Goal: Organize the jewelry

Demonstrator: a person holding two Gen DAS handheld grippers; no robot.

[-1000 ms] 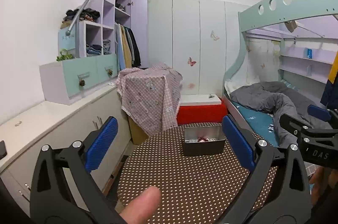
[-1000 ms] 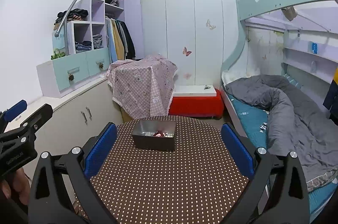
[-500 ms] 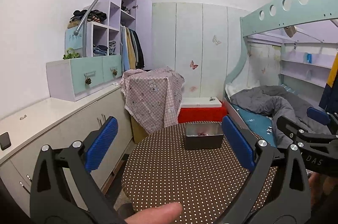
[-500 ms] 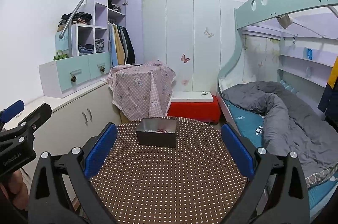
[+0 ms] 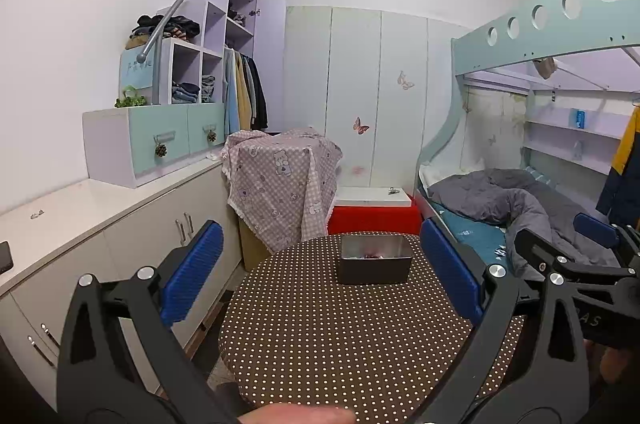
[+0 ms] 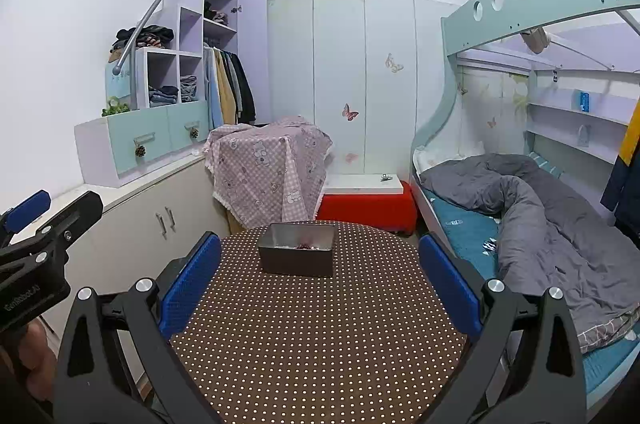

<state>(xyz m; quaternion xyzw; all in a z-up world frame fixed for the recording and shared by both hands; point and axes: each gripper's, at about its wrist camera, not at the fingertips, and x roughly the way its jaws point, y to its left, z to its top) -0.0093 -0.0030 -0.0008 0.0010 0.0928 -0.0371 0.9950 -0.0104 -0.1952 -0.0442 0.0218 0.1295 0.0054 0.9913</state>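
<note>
Both grippers hang above the near edge of a round dotted table [image 5: 340,336], side by side and well short of the tin [image 5: 375,264]. The left gripper [image 5: 320,276] is spread wide and holds nothing; the tin sits ahead of it, slightly toward its right finger. The right gripper [image 6: 316,280] is equally wide open and empty, with the tin ahead, nearer its left finger. Jewelry [image 6: 306,246] lies as a small reddish heap inside the tin. A fingertip [image 5: 304,415] shows just below the left gripper.

Left gripper [image 6: 28,232] body reads roughly "GenRobot.AI"; right gripper [image 5: 592,256] "DAS"
</note>
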